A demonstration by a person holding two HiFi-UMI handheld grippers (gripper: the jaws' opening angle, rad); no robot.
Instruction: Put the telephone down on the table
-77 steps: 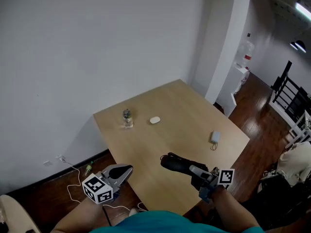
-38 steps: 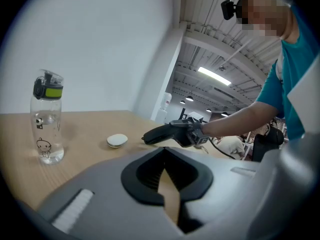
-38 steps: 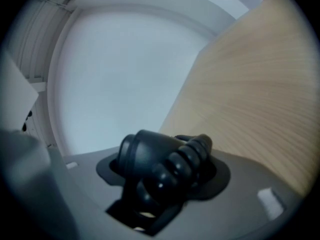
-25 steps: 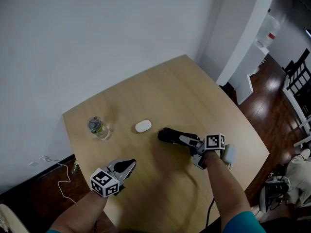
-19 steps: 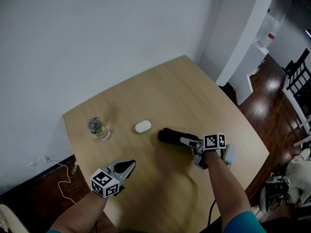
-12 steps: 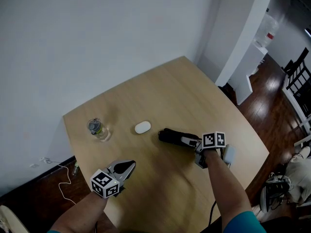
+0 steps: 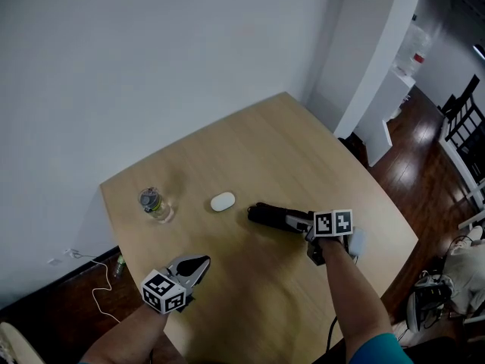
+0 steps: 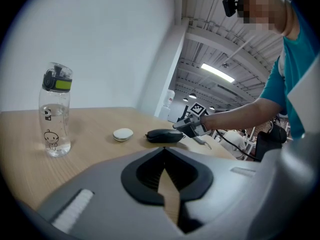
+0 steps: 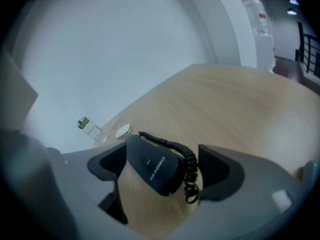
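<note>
The black telephone handset (image 7: pixel 269 215) lies flat on the wooden table (image 7: pixel 303 158), near its middle. My right gripper (image 7: pixel 294 220) is right behind it, open. In the right gripper view the handset (image 9: pixel 152 168) and its coiled cord (image 9: pixel 190 176) rest on the wood between the two spread jaws of that gripper (image 9: pixel 162 156), with a gap beside the cord. My left gripper (image 7: pixel 193 265) hovers shut and empty over the table's near-left edge. From the left gripper (image 8: pixel 164 151) the handset (image 8: pixel 164 135) shows further along the table.
A clear water bottle (image 7: pixel 154 203) with a green-banded lid stands at the table's left. A small white puck (image 7: pixel 222 201) lies between bottle and handset. A white adapter (image 7: pixel 356 241) sits by my right wrist. The table edges drop to dark floor.
The right gripper was shut on the handset, holding it tilted above the table. The handset now lies on the wood and the jaws have opened. The left gripper has barely moved.
</note>
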